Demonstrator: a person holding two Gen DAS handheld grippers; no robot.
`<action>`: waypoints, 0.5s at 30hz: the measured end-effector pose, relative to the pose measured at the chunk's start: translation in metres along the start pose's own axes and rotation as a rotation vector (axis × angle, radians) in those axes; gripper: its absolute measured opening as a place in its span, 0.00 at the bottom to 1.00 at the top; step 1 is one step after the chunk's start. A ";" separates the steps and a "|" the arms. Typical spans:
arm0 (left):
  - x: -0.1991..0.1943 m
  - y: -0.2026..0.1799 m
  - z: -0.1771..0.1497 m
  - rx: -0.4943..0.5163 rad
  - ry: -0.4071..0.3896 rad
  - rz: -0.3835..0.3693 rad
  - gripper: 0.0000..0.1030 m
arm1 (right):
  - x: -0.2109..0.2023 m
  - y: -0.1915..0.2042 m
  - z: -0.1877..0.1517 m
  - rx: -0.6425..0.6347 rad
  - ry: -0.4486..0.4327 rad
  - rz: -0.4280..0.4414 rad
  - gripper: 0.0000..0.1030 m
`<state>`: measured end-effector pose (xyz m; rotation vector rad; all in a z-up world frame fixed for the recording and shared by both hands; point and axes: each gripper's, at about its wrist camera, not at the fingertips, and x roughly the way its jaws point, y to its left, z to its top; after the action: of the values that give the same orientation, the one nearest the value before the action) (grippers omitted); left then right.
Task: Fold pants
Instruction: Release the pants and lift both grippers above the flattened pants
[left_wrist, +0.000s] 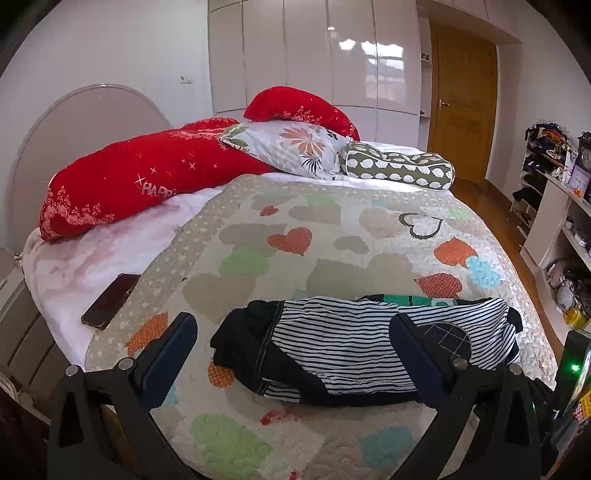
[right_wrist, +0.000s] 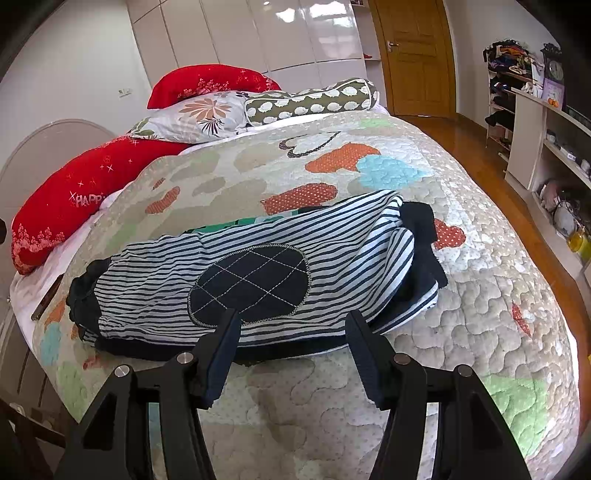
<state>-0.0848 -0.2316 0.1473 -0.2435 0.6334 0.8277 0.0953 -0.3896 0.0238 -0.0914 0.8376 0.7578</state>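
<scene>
2 grippers: both are hovering over the bed, each with its fingers spread wide and nothing between them.
Left gripper (left_wrist: 295, 347): its jaws are framing the left half of the garment, not touching the cloth as far as I can tell.
Right gripper (right_wrist: 291, 339): its fingertips are sitting just at the near edge of the fabric, below the dark quilted knee patch (right_wrist: 249, 282).
Pants (right_wrist: 240, 273): striped navy-and-white, lying bunched in a long bundle across the near part of the heart-print quilt (right_wrist: 461, 314), with dark cuffs showing at both ends (a green strip is peeking out behind).
Phone (left_wrist: 110, 301): lying on the white blanket at the left, well apart from the pants.
Step in hand: judging by the open jaws, a grasp is being lined up, likely for spreading or doubling the bundle.
Doing it well: each gripper should be pinching 1 end of the pants through all layers, not just the top stripe layer, and lifting evenly so that the fold is landing flat and the quilt is not being caught.
</scene>
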 end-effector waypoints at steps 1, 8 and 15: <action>0.001 0.000 -0.001 0.000 0.003 -0.001 1.00 | 0.000 0.000 0.000 0.000 0.001 0.000 0.62; 0.006 0.002 -0.003 -0.015 0.034 -0.040 1.00 | 0.003 -0.002 -0.001 0.007 0.009 0.000 0.62; 0.010 -0.001 -0.005 -0.008 0.046 -0.044 1.00 | 0.006 -0.003 -0.003 0.010 0.015 0.001 0.62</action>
<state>-0.0813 -0.2283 0.1368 -0.2828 0.6658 0.7844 0.0981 -0.3897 0.0173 -0.0879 0.8554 0.7545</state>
